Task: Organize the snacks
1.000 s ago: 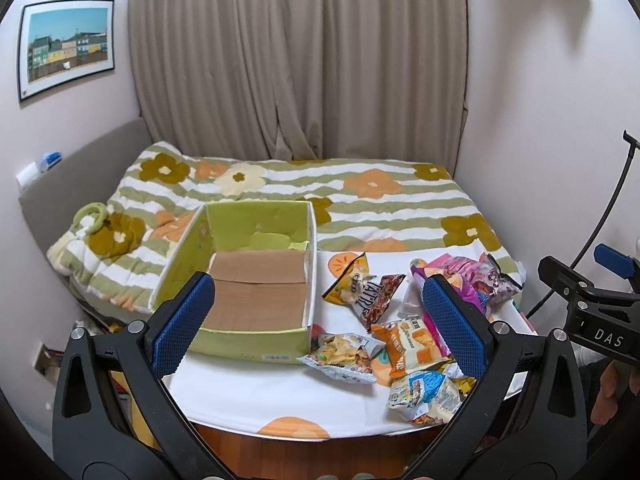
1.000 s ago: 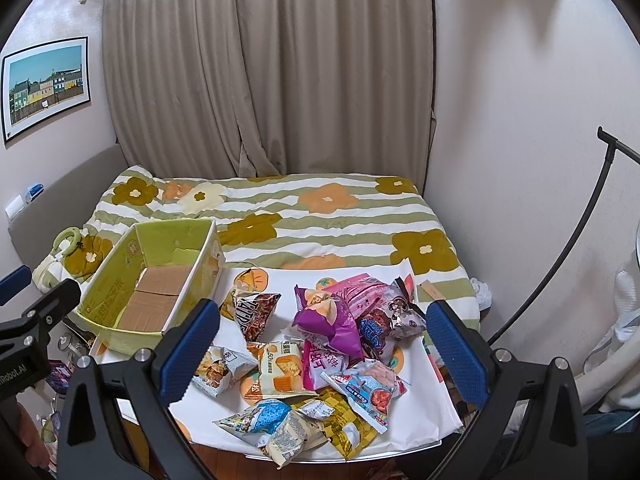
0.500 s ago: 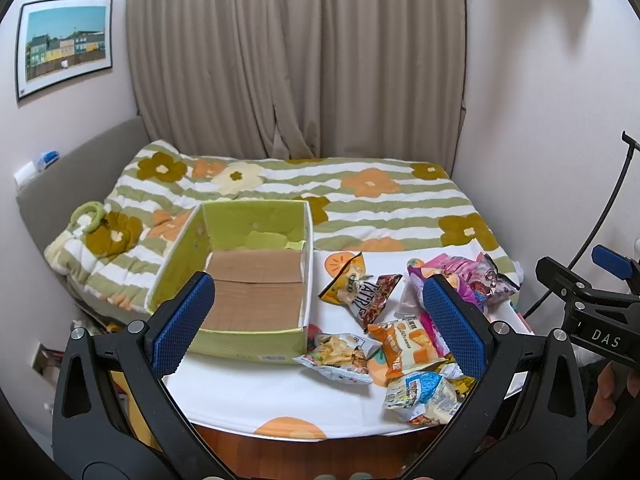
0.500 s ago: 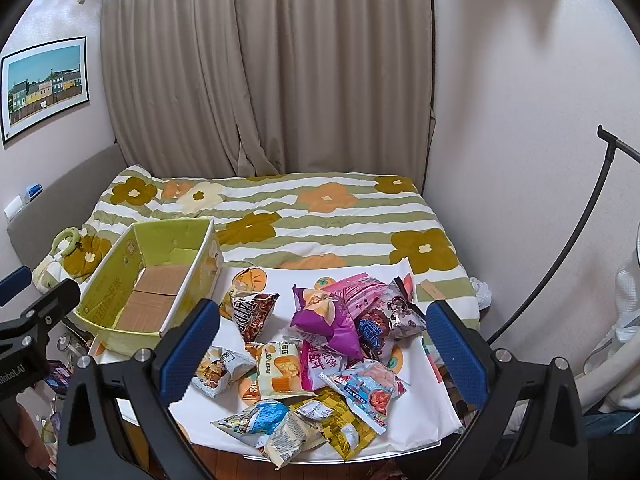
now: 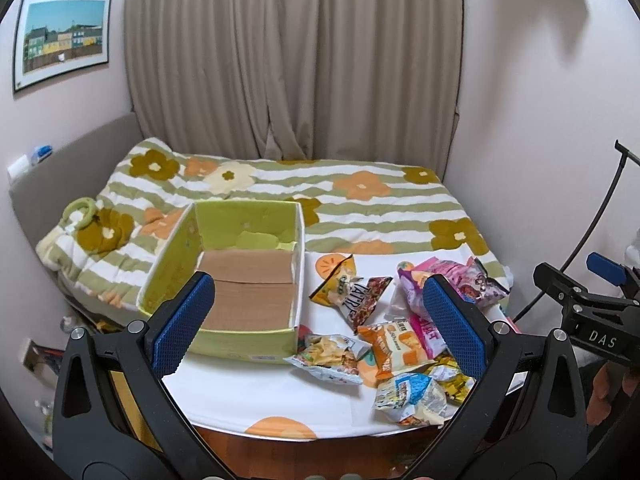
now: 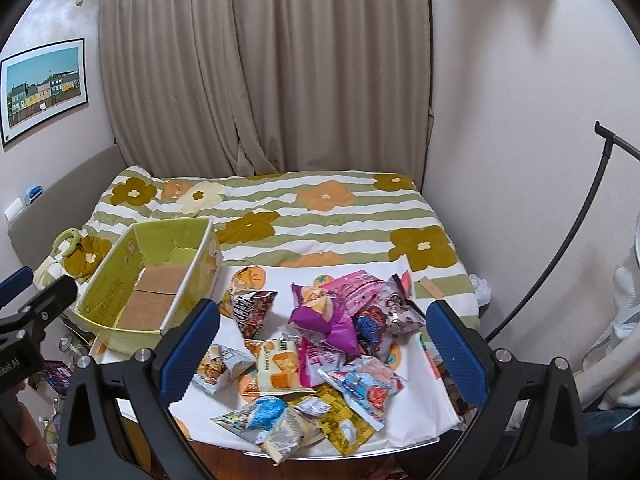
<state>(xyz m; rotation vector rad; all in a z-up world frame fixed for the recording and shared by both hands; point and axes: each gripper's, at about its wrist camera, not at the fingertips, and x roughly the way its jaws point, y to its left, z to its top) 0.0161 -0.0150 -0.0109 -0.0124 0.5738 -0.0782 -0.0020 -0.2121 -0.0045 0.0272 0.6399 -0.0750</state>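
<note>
A pile of several snack bags lies on the white table (image 5: 248,392): a purple bag (image 6: 324,314), an orange cracker bag (image 6: 278,366), a dark striped chip bag (image 5: 358,298) and a blue-and-white bag (image 5: 412,394) among them. An empty green cardboard box (image 5: 240,240) with a brown floor stands on the table's left part. My left gripper (image 5: 316,326) hangs open above the near edge, between box and pile, holding nothing. My right gripper (image 6: 322,354) is open over the pile, well above it. Each gripper shows at the other view's edge.
Behind the table lies a bed with a striped flower quilt (image 6: 320,216), and curtains (image 6: 272,80) hang at the back. A black curved stand (image 6: 576,232) rises at the right. A green ring toy (image 5: 82,214) rests on the pillow. A person's hand (image 5: 608,388) holds the right gripper.
Both views have shifted only slightly; the left gripper drifted a little back and up. Both grippers stayed open and no snack moved.
</note>
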